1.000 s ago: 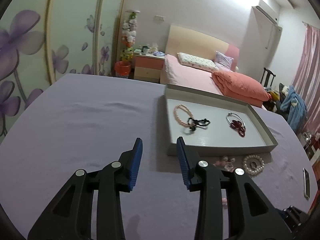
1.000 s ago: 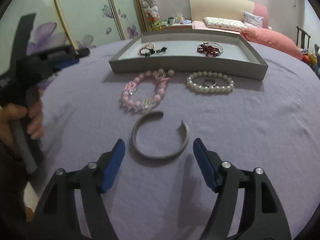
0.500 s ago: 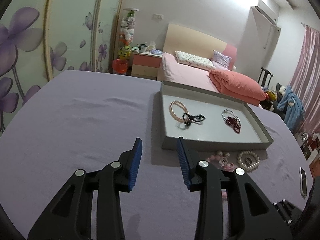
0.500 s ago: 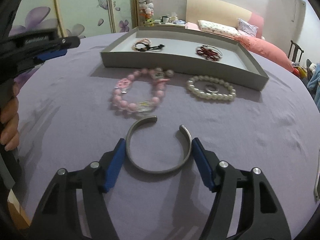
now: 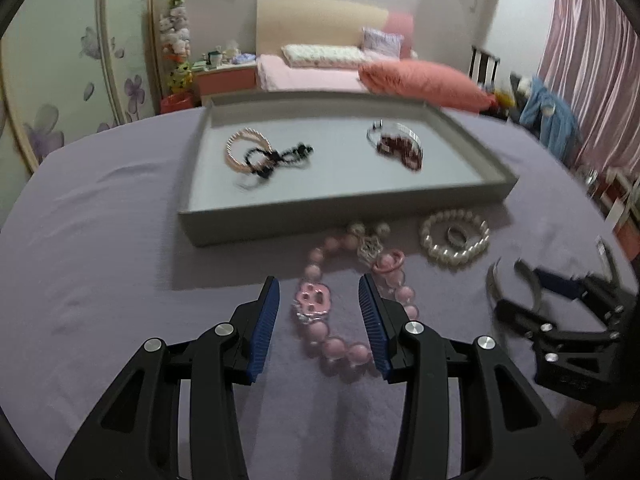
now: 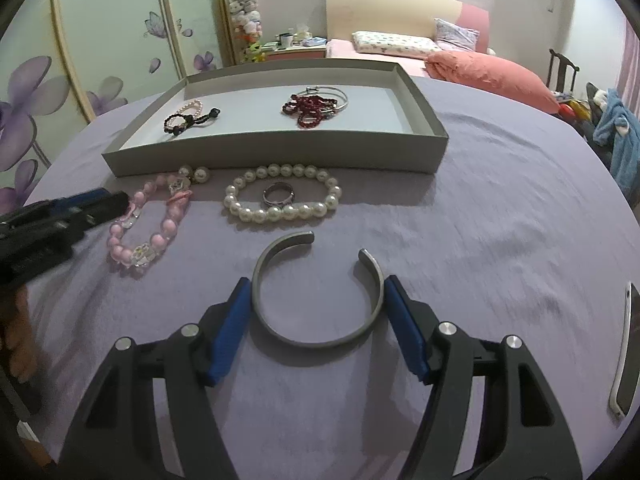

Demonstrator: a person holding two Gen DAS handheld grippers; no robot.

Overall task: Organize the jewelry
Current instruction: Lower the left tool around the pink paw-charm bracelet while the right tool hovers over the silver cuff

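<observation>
My left gripper (image 5: 318,280) hangs low over the pink bead bracelet (image 5: 314,300), which lies on the purple cloth. Its jaws are opening, with the pink charm between them untouched. My right gripper (image 6: 317,281) is shut on the silver cuff bangle (image 6: 312,340), blue pads against both sides of it. The cuff's gap faces the white pearl bracelet (image 6: 280,214), which has a ring (image 6: 278,196) inside it. Behind them stands the grey tray (image 6: 280,152). It holds a peach and black bead set (image 6: 188,116) and red beads with a thin bangle (image 6: 316,108).
A phone (image 6: 624,352) lies at the cloth's right edge. A hand (image 6: 16,320) holds the left gripper (image 6: 112,202) beside the pink bead bracelet (image 6: 172,216). A bed, a nightstand and wardrobe doors stand beyond the table.
My left gripper swung right and down, from bare cloth to the pink bracelet. My right gripper came around the cuff and moved right with it, to below the pearl bracelet.
</observation>
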